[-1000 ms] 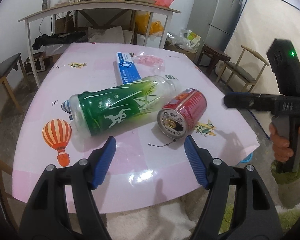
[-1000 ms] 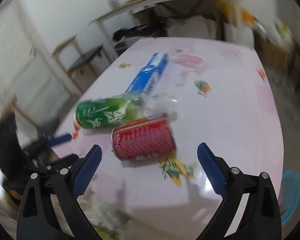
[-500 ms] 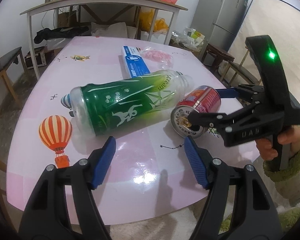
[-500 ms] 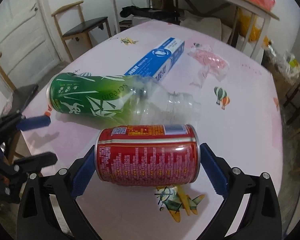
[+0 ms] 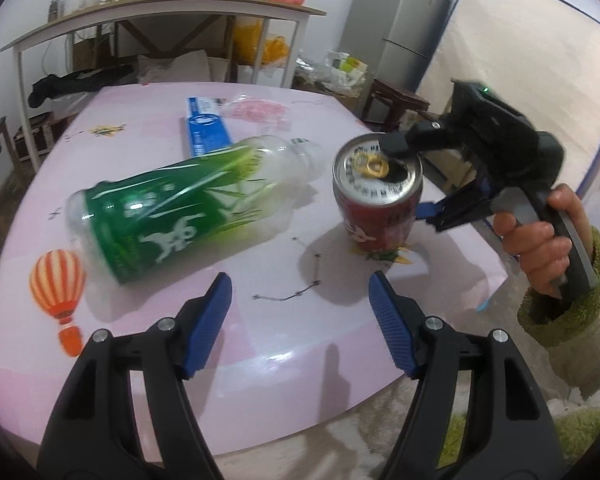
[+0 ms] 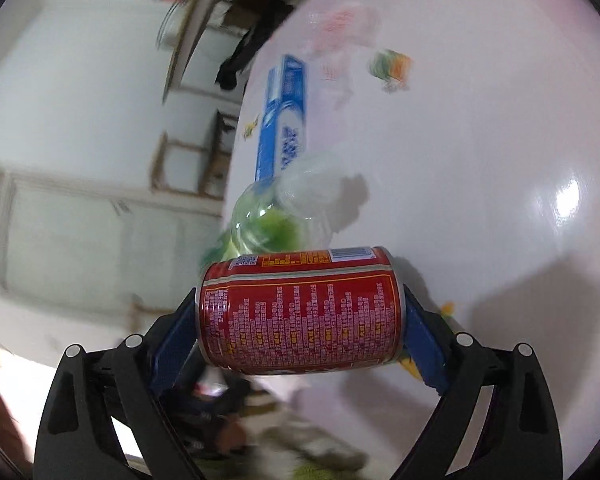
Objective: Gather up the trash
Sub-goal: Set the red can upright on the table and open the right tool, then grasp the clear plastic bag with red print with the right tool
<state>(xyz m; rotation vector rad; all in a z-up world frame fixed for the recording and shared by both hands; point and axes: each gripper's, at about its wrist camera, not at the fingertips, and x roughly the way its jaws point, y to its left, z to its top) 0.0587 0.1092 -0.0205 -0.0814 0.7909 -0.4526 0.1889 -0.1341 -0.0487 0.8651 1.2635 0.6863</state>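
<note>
At the bottom of the left wrist frame, the left hand-held gripper hangs released, its blue pads spread wide over the near edge of the pink counter and touching nothing. Just beyond it, right of centre, the right hand-held gripper is clenched end to end on the red can, one finger on the ring-pull lid and the other low behind the can's foot; whether the can clears the counter cannot be told. The right wrist view shows the same can crosswise between the blue pads.

The opened can is probably light, thin-walled and slick, so a grip on its stiff rims looks safer than squeezing the dentable side. Left of centre, the green-labelled plastic bottle lies on its side, likely light, springy and apt to roll; its labelled middle offers the surest hold. Farther up the frame lie a blue box and a crumpled clear wrapper.
</note>
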